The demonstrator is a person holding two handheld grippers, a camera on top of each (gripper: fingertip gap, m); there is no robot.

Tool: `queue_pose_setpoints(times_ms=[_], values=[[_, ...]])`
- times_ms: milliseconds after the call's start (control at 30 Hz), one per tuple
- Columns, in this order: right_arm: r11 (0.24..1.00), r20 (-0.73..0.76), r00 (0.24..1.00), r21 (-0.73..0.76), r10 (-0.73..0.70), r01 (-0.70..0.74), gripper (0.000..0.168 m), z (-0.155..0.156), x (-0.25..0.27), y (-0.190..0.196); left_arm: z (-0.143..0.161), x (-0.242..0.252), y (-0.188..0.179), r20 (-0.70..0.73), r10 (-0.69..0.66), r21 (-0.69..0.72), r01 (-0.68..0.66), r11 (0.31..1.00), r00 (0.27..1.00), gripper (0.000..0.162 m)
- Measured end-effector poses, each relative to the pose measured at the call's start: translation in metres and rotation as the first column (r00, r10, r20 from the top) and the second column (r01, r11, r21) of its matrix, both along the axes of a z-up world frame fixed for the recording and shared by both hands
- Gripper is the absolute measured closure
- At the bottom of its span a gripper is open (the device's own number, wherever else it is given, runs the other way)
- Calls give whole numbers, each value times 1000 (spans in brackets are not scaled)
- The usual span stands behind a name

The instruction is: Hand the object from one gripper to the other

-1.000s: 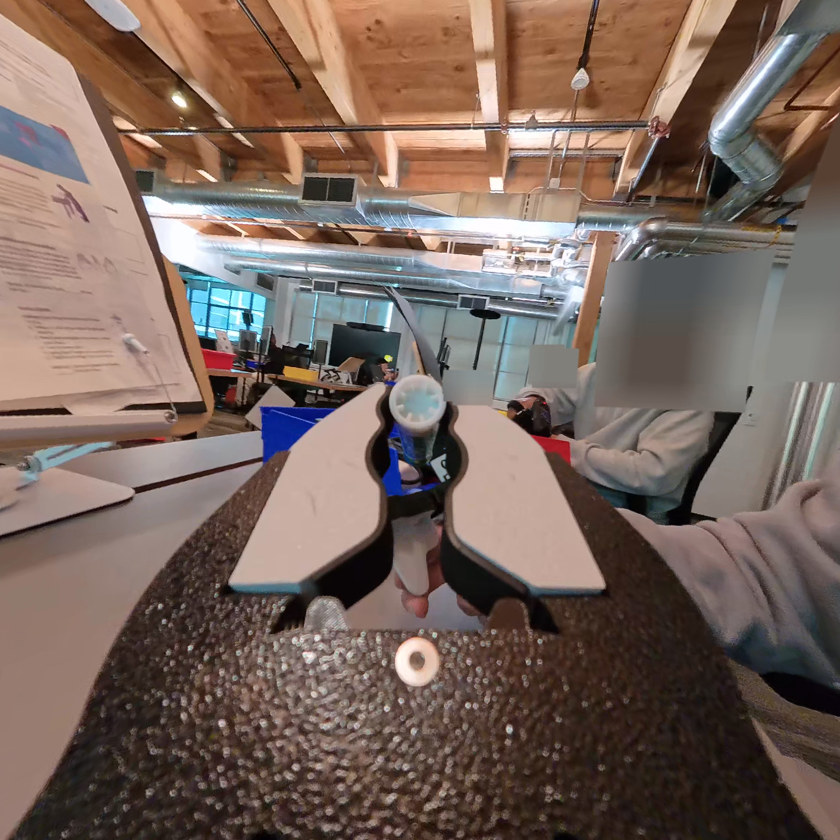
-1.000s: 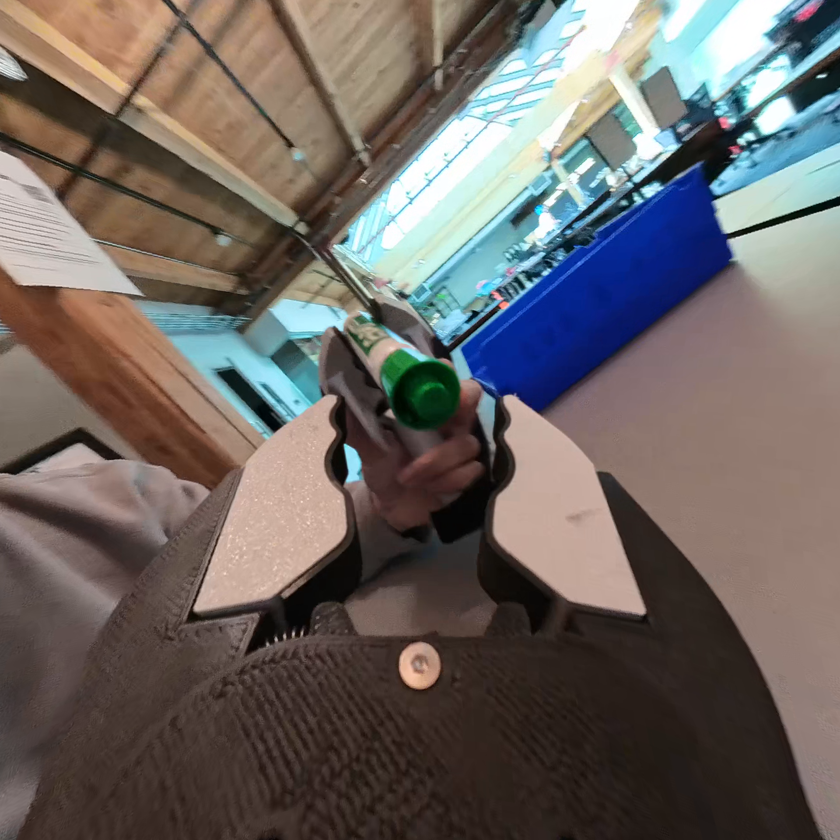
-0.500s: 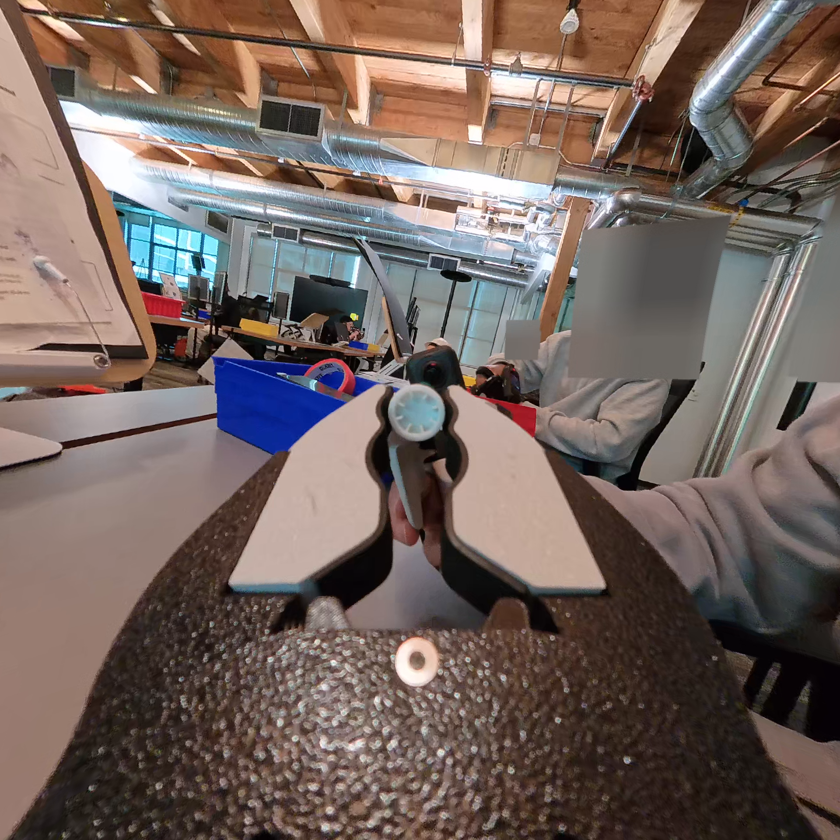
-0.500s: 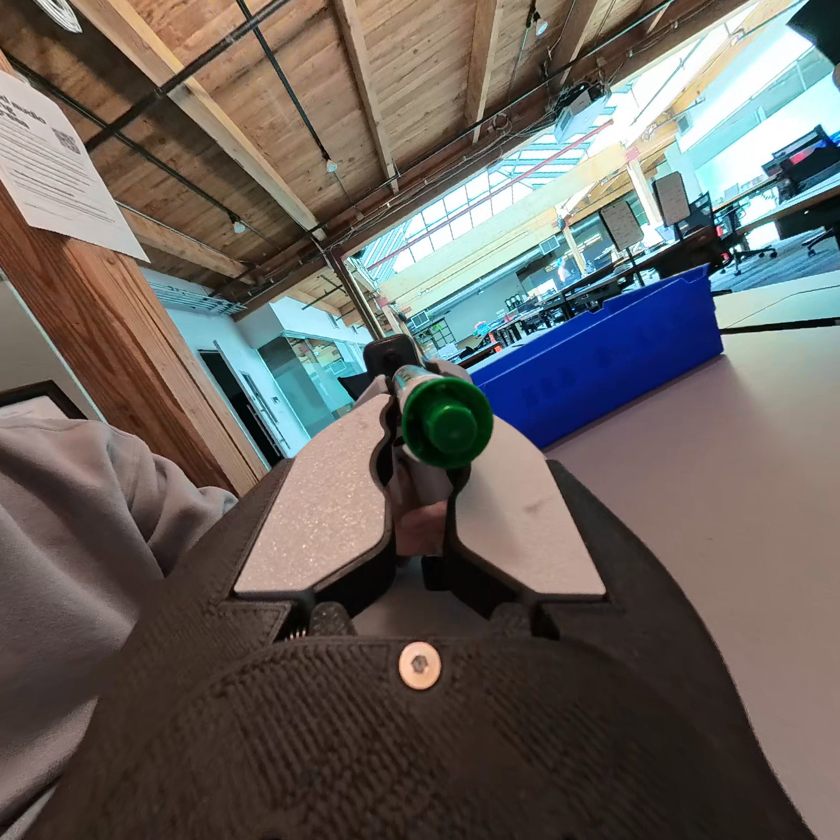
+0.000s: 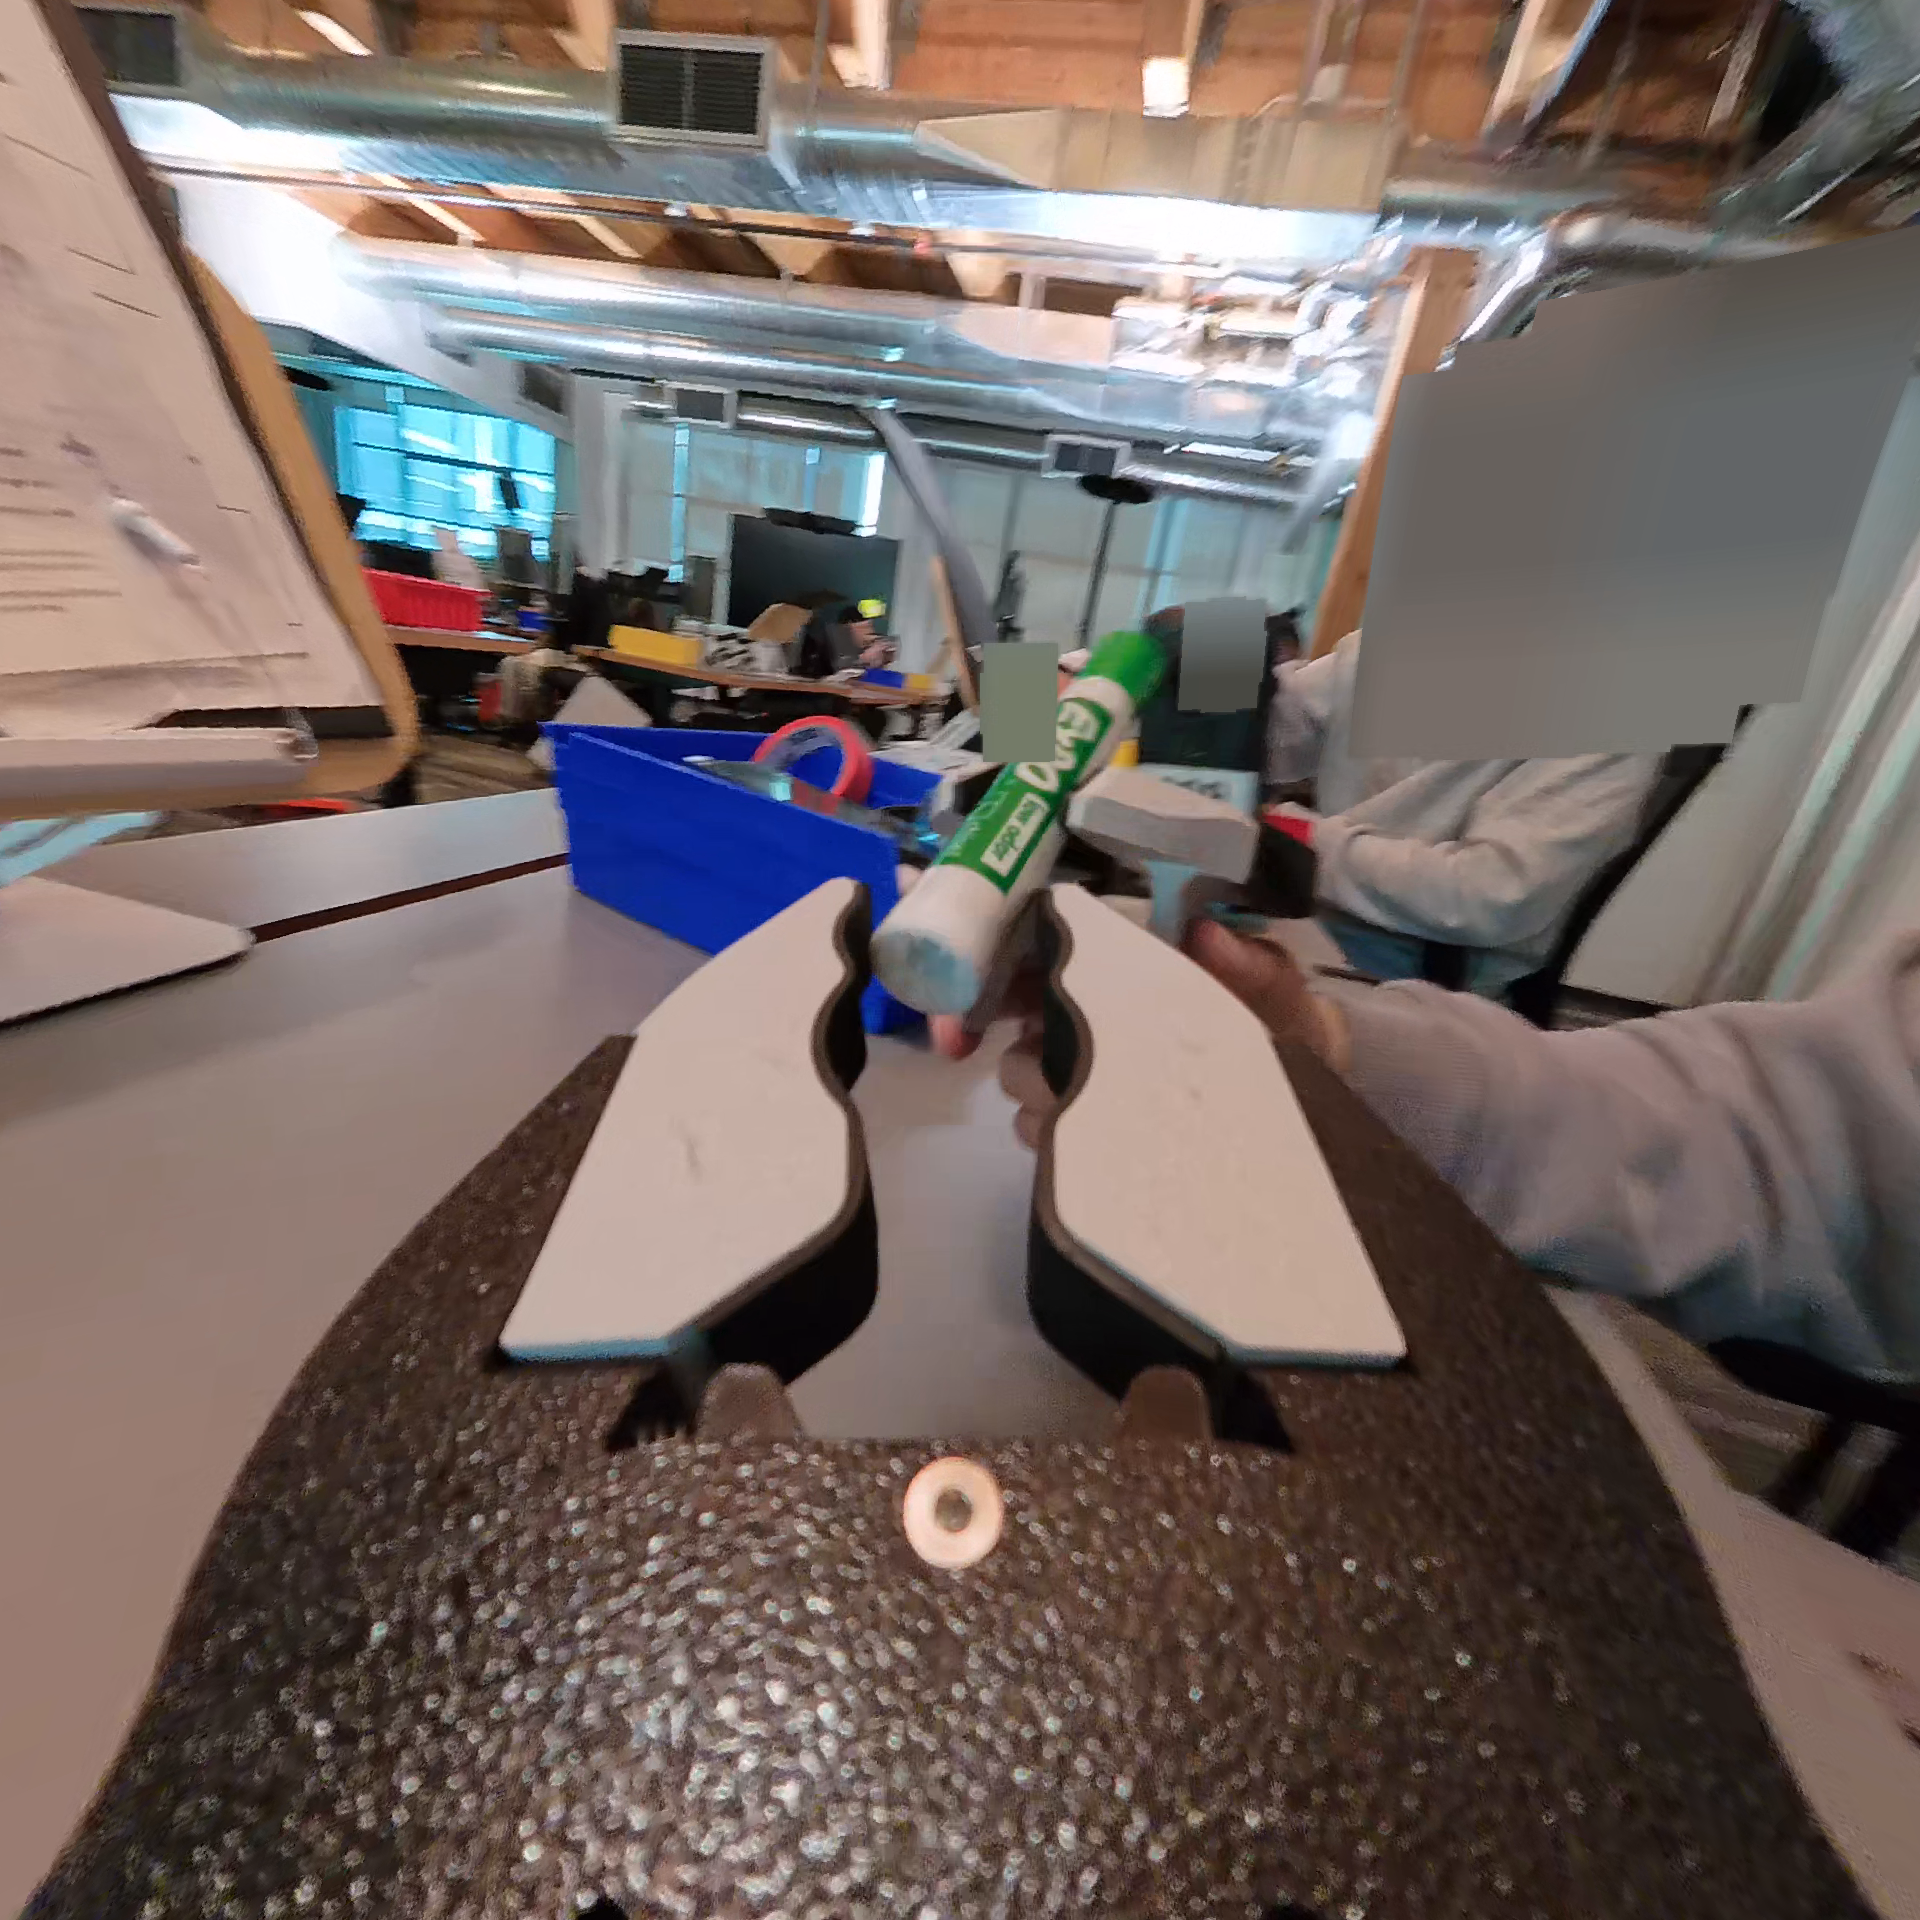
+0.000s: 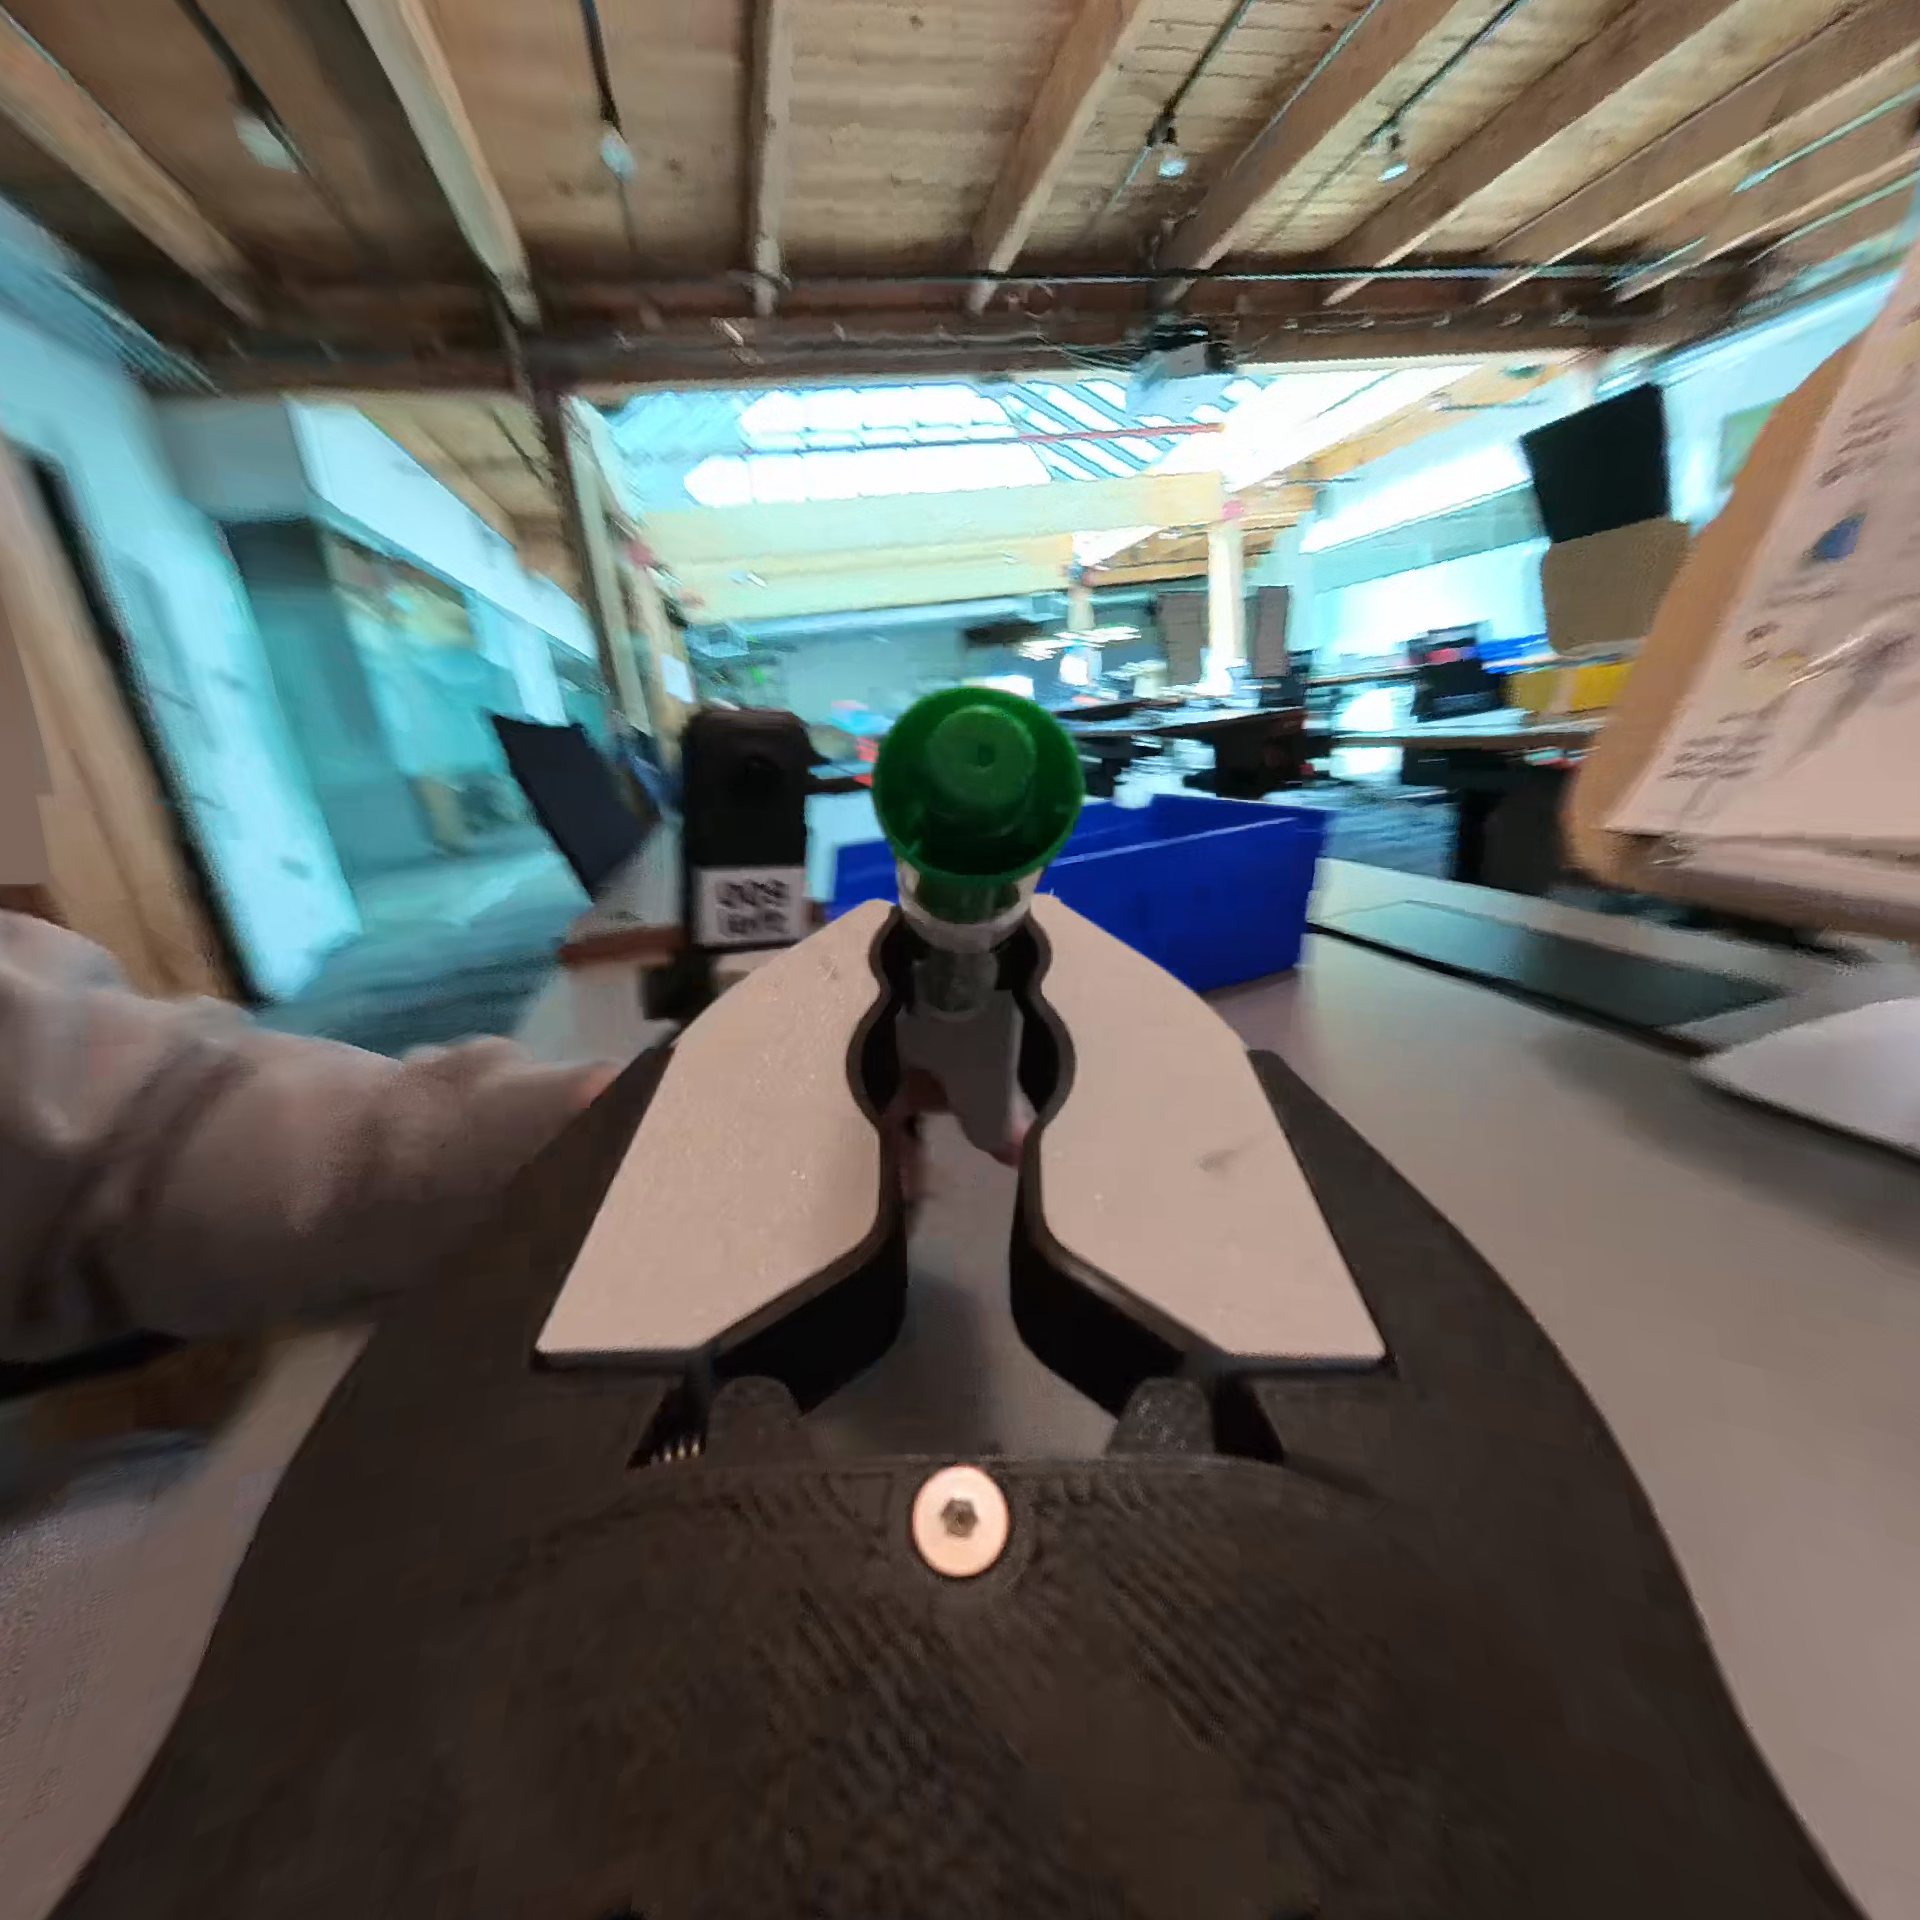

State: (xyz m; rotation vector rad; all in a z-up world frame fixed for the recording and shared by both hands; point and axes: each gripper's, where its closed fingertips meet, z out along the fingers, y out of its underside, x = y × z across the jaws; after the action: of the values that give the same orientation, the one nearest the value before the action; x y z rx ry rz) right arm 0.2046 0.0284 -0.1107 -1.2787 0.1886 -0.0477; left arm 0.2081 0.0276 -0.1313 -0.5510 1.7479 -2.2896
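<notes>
A green-and-white marker with a green cap is gripped by my right gripper, which is shut on its barrel with the cap pointing back at the camera. In the left wrist view the right gripper holds the marker tilted, with the white end low and the cap up to the right. My left gripper is open. The marker's white end hangs just above its spread fingertips without being clamped. The left gripper's black camera block shows just behind the marker in the right wrist view.
A blue bin holding a red tape roll stands on the grey table behind the grippers; it also shows in the right wrist view. A paper stand is at the left. A seated person is beyond the table.
My right gripper closed on the marker while my left still held it. My left gripper has now opened and let go, and the marker has tilted away in the right gripper.
</notes>
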Motion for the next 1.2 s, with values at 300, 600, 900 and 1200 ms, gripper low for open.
queue_pose_setpoints(times_ms=[300, 600, 900, 1200], values=[[539, 792, 529, -315, -304, 781, 150, -40, 52, -24, -2, 0, -5, 371, 196, 242, -298, 923, 908, 121], [511, 883, 453, -335, -124, 792, 150, -60, 38, -1, -15, -24, -32, 529, 57, 369, -290, 883, 847, 138], [641, 778, 567, -294, -271, 709, 125, -47, 39, -3, 19, -22, -11, 303, 83, 132, -128, 983, 949, 140], [669, 830, 519, -269, -204, 693, 149, -47, 29, 3, 46, -4, 33, -101, -135, -387, 86, 918, 986, 141]])
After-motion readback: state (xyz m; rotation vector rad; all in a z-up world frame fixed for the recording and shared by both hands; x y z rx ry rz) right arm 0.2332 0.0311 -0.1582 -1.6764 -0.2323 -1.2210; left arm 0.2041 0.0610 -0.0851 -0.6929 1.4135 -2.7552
